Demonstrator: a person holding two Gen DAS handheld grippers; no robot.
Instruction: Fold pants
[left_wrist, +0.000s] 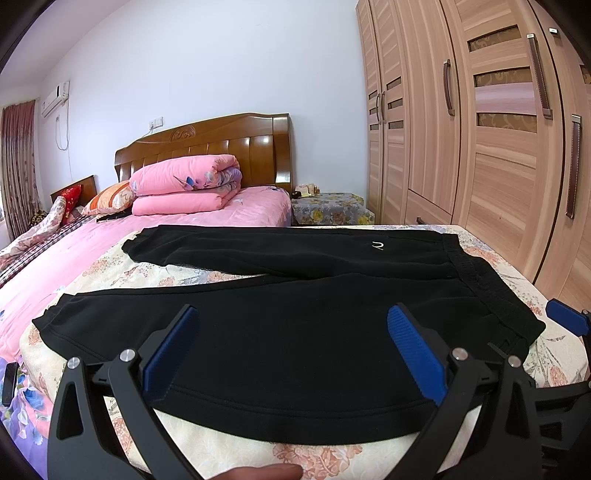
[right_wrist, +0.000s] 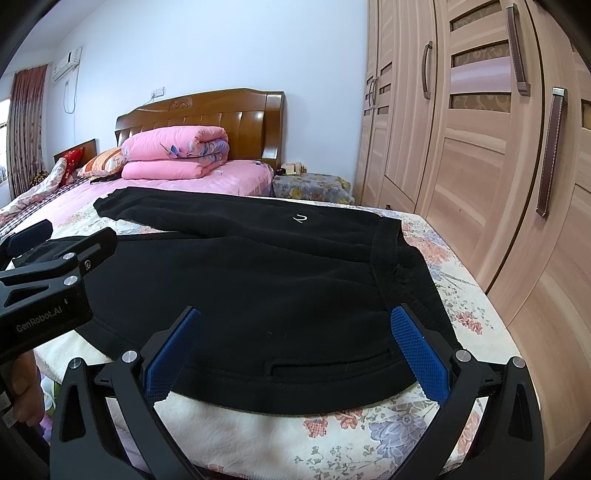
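Black pants (left_wrist: 295, 332) lie spread flat on the floral bedspread (left_wrist: 155, 280), both legs pointing left and the waistband (left_wrist: 484, 291) at the right. My left gripper (left_wrist: 291, 343) hovers open over the near leg's lower edge, blue pads wide apart, nothing held. In the right wrist view the pants (right_wrist: 258, 288) fill the middle, with a pocket slit (right_wrist: 328, 363) near the front edge. My right gripper (right_wrist: 295, 343) stands open above the hip area by the waistband (right_wrist: 388, 266). The left gripper's black body (right_wrist: 48, 291) shows at the left.
A folded pink quilt (left_wrist: 184, 184) and pillows sit by the wooden headboard (left_wrist: 207, 144). A wardrobe (left_wrist: 480, 129) lines the right side, close to the bed's edge. A covered nightstand (left_wrist: 328, 208) stands behind. A phone (left_wrist: 9, 382) lies at the left.
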